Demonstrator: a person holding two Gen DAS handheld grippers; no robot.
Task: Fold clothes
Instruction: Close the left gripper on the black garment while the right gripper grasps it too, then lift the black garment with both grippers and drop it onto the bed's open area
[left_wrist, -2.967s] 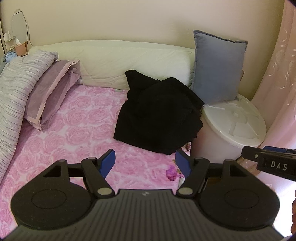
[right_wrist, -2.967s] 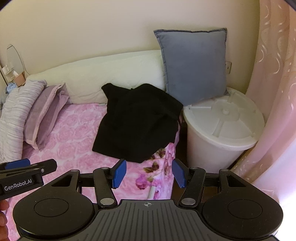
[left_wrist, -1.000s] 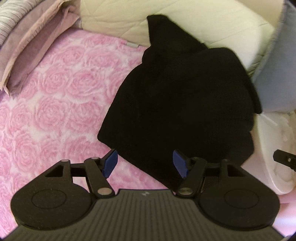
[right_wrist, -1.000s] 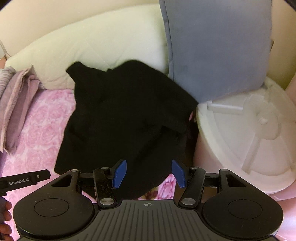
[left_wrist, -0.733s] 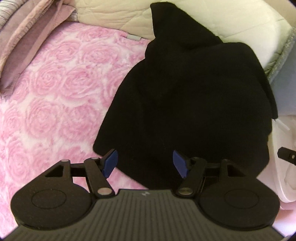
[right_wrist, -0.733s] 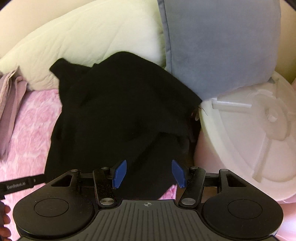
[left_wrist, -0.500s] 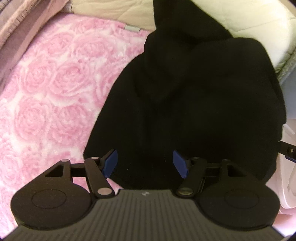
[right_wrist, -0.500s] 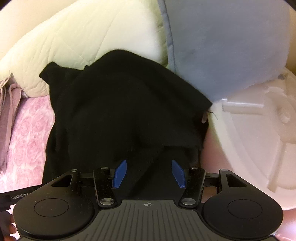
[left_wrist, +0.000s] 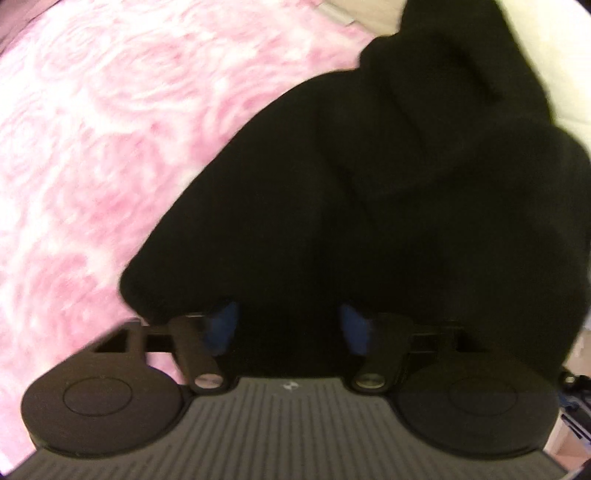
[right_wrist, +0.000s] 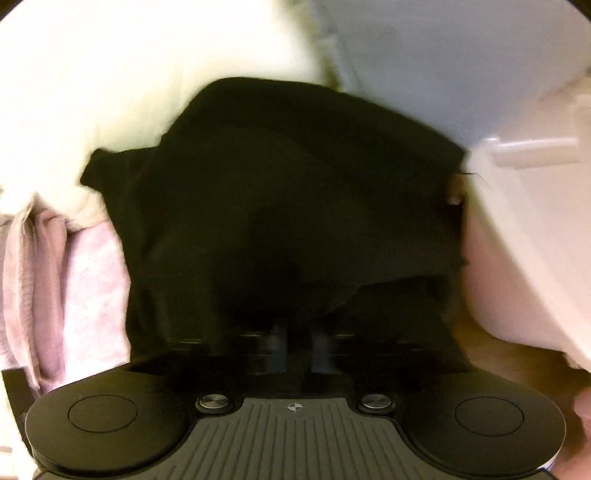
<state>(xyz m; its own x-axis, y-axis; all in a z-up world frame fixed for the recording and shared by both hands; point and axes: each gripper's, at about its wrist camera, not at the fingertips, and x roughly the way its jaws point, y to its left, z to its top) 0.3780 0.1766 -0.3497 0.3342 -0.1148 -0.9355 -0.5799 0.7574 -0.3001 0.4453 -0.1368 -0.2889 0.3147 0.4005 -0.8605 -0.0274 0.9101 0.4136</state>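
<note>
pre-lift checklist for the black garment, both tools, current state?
1. Left tool open, fingers apart over the black garment: ok.
2. Left tool has fabric gripped: not ok, not yet shut.
3. Right tool nearly shut at the garment's near edge: ok.
4. Fabric actually pinched by the right tool: cannot tell, dark and blurred.
5. Garment clear of the white bin: cannot tell, its right edge lies close beside it.
6. Room on the pink rose bedspread to spread it out: ok.
</note>
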